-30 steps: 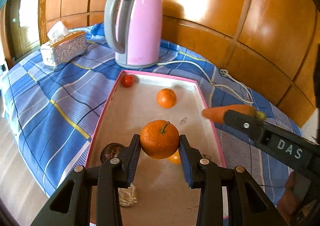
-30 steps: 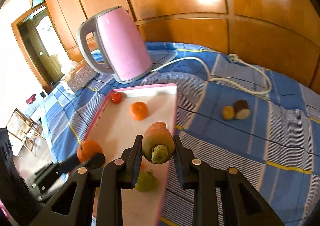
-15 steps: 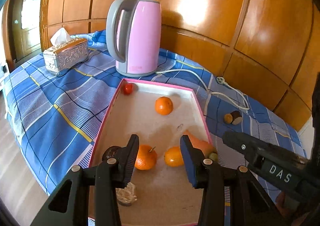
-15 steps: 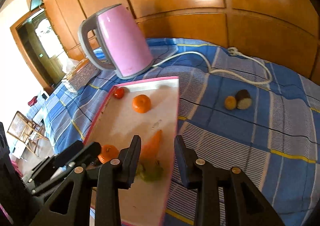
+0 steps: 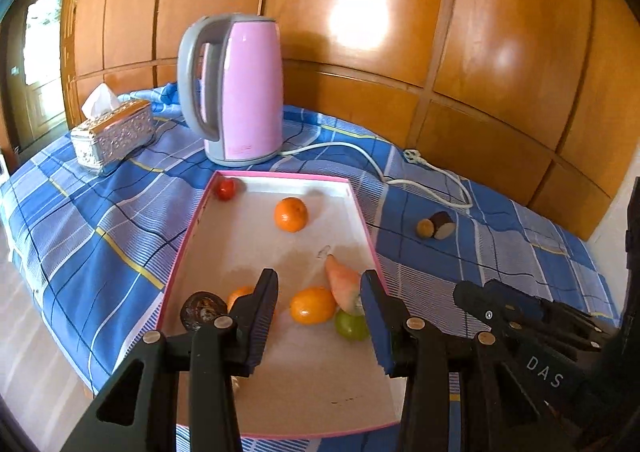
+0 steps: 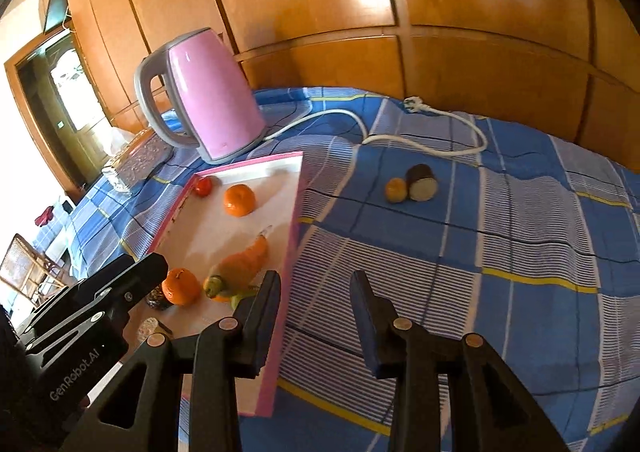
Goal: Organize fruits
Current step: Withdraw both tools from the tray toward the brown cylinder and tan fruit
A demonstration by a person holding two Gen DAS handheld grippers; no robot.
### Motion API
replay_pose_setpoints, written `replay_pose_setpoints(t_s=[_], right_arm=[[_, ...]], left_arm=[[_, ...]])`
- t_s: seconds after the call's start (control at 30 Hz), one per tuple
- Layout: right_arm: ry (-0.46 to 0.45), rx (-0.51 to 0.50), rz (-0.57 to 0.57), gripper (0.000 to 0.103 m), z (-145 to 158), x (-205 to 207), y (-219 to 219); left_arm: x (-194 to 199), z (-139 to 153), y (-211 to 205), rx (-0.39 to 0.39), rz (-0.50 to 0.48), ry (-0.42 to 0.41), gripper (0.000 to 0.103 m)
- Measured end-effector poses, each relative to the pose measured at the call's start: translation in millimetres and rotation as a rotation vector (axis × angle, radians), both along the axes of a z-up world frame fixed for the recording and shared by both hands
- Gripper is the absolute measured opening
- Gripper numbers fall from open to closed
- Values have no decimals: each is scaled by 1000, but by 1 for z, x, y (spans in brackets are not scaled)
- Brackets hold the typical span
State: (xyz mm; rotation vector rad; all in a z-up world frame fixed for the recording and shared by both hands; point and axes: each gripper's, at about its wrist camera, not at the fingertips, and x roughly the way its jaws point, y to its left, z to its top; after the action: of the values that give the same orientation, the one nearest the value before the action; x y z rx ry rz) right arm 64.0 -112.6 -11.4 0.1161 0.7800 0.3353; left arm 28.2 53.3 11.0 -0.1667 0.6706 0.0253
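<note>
Both tongs, left (image 5: pixel 319 310) and right (image 6: pixel 315 310), gape empty above the tray (image 5: pixel 362 217); most fruit lies there (sorted, I'd judge), two pieces (image 6: pixel 412 184) waiting beyond the right tongs.

A pink electric kettle with grey handle (image 5: pixel 236 91) stands beside an embossed silver tissue box (image 5: pixel 114 135); its white power cord (image 5: pixel 420 175) trails across the blue checked cloth (image 5: pixel 92 236).
</note>
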Motion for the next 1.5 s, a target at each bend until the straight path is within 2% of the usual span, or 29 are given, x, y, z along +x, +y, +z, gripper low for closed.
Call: replay_pose_setpoints(t_s=[0.77, 1.13, 1.5], right_arm=[[-18, 29, -103, 36, -3, -15, -45], [-2, 36, -141, 36, -8, -13, -62], [44, 33, -182, 36, -24, -6, -79]], left_arm=[[-9, 8, -53, 70, -133, -15, 44], [-3, 0, -72, 82, -174, 19, 44], [19, -18, -87, 75, -199, 88, 44]])
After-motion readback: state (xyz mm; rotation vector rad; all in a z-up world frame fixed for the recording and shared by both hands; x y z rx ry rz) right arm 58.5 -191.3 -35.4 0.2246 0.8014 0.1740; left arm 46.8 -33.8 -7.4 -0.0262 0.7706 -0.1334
